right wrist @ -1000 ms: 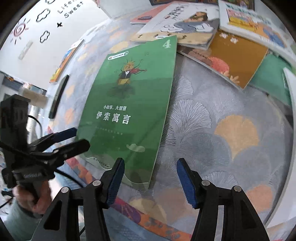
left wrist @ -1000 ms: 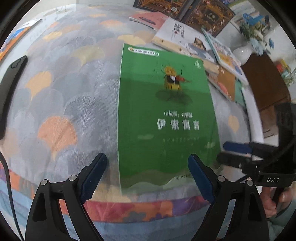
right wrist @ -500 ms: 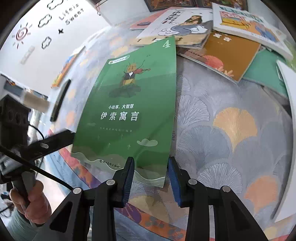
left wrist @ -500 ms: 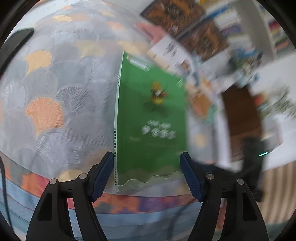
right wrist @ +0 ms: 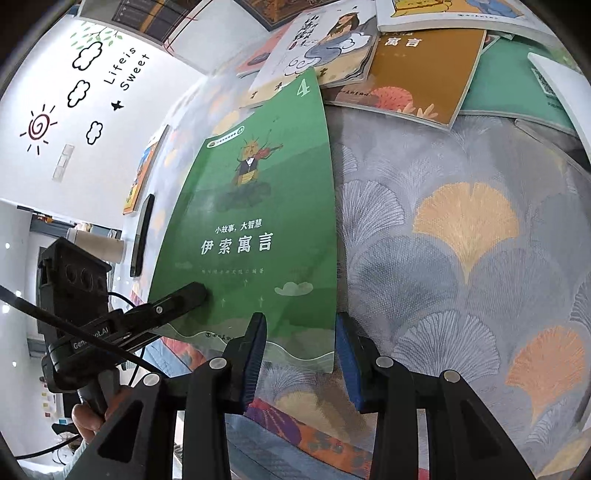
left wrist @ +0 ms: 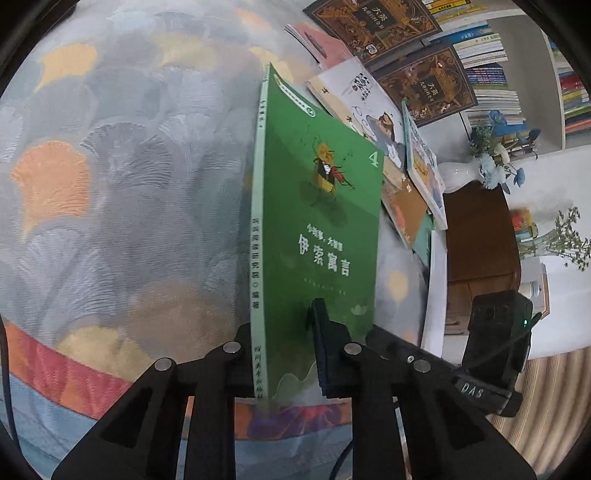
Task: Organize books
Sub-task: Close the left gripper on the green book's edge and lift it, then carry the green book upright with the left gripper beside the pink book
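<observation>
black left gripper and right gripper, blue pads, silver screws

Both views are evenly lit by soft daylight, without harsh glare. The fisheye lenses bend straight lines strongly toward the rims, where a black vignette closes in. The green book casts a soft shadow on the patterned cloth to its left. The left view is slightly hazy; the right view is sharper.

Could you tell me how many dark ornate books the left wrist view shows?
2: the upper dark book at the top edge, the lower dark book beside it, right and below. More may be hidden.
</observation>
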A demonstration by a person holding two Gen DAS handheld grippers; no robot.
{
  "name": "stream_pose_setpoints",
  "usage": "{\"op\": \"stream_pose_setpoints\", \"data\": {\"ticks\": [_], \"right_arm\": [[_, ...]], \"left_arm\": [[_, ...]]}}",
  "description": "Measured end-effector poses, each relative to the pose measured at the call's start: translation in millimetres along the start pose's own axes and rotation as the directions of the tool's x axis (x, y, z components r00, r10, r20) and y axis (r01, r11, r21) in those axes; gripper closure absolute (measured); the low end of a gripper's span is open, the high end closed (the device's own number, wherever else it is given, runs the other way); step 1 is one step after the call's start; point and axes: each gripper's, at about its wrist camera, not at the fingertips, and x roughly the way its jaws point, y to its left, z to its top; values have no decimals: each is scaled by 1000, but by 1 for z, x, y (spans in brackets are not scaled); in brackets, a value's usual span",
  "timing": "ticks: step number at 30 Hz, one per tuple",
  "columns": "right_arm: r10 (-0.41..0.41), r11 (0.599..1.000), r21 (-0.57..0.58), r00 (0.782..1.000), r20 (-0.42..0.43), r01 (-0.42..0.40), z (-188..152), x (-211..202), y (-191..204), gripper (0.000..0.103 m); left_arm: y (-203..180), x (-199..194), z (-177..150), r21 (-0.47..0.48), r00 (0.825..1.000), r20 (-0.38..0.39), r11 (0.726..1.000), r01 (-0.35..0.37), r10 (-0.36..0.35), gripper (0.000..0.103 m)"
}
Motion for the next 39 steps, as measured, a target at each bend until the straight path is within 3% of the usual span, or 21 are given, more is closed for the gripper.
{"op": "stream_pose_setpoints", "data": {"ticks": [2,4,6,9,13,16,18,22,24,26,29,31,39], "right_arm": [[31,999,38,999,-15,-31,4,0,-4,66],[93,991,104,995,-26,-90,6,-4,-17,64],[172,970,178,985,-10,-168,6,-7,-31,52],[272,929,254,962,20,-268,7,-9,-46,44],[359,891,285,933,36,-354,14,-2,-50,44],[443,849,306,896,36,-431,19,10,-45,44],[443,849,301,896,44,-434,22,13,-39,62],[288,939,184,957,44,-291,21,1,-15,71],[182,979,84,982,52,-186,20,-8,5,72],[87,996,-16,994,69,-87,19,-14,30,73],[-56,982,-175,992,114,75,11,-18,71,73],[-126,955,-251,981,147,160,4,-20,96,73],[-157,902,-355,953,259,245,15,-26,176,73]], "left_arm": [[-2,-4,1,-16,999,3,999,51,-50,89],[-1,-10,4,-66,989,6,987,148,-148,89],[0,-17,8,-111,974,21,968,227,-226,89],[0,-19,15,-177,944,35,928,329,-328,89],[1,-18,19,-223,924,27,899,377,-381,89],[12,-15,16,-292,896,25,853,431,-444,90],[17,-14,12,-309,902,21,855,417,-432,90],[16,-12,14,-283,943,-2,905,318,-332,91],[8,-15,15,-222,970,-24,948,229,-240,91],[-4,-20,17,-123,990,-45,984,130,-136,91],[-21,-29,20,24,998,-44,999,42,-41,90],[-29,-37,25,110,999,-45,994,8,-3,90],[-17,-99,60,232,999,-5,972,46,-46,88]]}}
